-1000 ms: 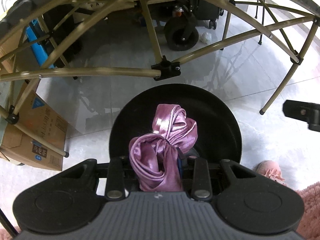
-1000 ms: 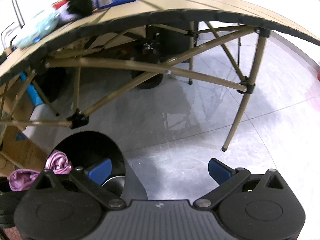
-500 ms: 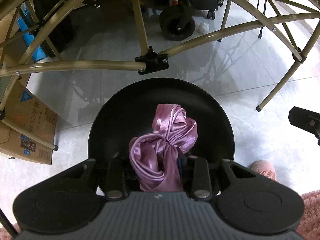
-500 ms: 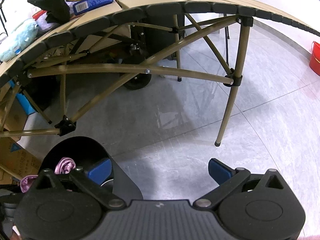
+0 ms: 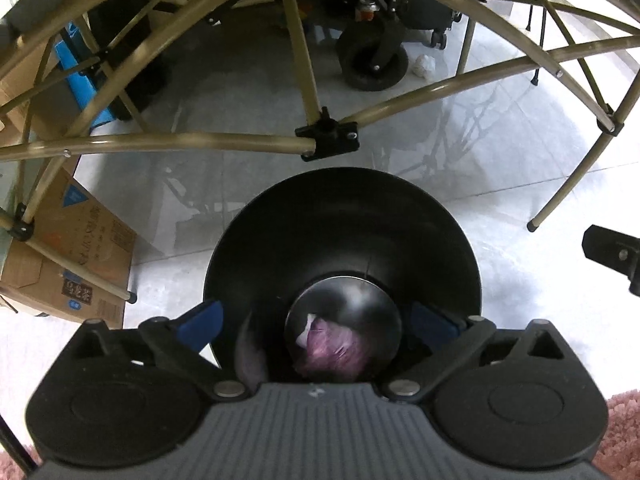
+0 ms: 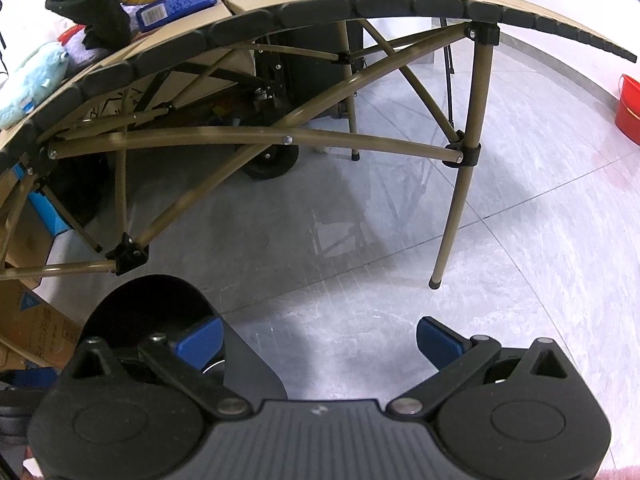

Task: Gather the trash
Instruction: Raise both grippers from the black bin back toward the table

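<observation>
In the left wrist view, our left tongs (image 5: 316, 322) are swinging apart, their blue pads (image 5: 200, 320) now wide at either side of the lower frame with nothing pressed between them, where half a second ago they were clamped together on the purple satin cloth (image 5: 332, 346) and held it above the black bin (image 5: 344, 216). The cloth has dropped: we now see it lying low in the frame's centre, down at the shiny round bottom of the bin, partly hidden by the tongs' body, and a blurred purplish streak just left of it may be its reflection on the bin's wall, though we cannot tell. For the task this reads as one piece of trash delivered, so we judge that the left hand is free for the next item. A small white crumpled wad (image 5: 424, 66) sits on the floor in the upper right, beside a black wheel, and could be a further candidate. In the right wrist view, our right tongs (image 6: 320, 340) stand apart and empty, as they did a second ago, hanging over bare grey floor in the lower middle. The bin shows at lower left, its mouth dark, with the left blue pad in front of it; the cloth is not visible here. The folding desk (image 6: 360, 0) arches across the top, with clutter at upper left.
</observation>
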The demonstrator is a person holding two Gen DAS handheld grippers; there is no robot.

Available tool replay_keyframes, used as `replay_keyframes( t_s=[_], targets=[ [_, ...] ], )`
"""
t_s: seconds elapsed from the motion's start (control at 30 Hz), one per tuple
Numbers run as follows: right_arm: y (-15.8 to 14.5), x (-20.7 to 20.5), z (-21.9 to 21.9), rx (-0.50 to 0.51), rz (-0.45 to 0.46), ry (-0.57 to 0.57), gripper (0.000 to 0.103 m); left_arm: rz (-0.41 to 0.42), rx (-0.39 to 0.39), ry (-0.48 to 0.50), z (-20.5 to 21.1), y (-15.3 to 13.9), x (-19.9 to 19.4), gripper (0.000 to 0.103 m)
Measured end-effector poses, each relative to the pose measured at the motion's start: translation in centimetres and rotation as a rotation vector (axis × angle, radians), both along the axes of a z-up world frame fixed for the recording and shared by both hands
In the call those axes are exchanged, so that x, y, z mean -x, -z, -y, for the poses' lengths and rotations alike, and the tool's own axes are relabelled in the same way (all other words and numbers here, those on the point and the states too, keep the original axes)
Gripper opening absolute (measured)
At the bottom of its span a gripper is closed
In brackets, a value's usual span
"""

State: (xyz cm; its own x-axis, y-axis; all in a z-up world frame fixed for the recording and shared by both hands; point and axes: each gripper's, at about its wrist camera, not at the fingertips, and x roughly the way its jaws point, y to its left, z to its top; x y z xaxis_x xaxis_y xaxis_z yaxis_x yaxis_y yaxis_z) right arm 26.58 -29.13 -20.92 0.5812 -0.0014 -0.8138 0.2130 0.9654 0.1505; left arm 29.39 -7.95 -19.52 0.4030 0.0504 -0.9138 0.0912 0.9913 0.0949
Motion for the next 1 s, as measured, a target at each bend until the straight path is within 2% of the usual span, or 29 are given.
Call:
replay_keyframes(
  t_s=[0.8, 1.0],
  targets=[
    [0.1, 0.0, -0.1, -0.001, -0.003, -0.005, 0.103, -0.024, 0.014, -0.001, -0.3, 0.0, 0.2, 0.103],
    [-0.1, 0.2, -0.2, -0.005, 0.01, -0.021, 0.103, -0.01, 0.051, 0.007, -0.8, -1.0, 0.7, 0.103]
  ],
)
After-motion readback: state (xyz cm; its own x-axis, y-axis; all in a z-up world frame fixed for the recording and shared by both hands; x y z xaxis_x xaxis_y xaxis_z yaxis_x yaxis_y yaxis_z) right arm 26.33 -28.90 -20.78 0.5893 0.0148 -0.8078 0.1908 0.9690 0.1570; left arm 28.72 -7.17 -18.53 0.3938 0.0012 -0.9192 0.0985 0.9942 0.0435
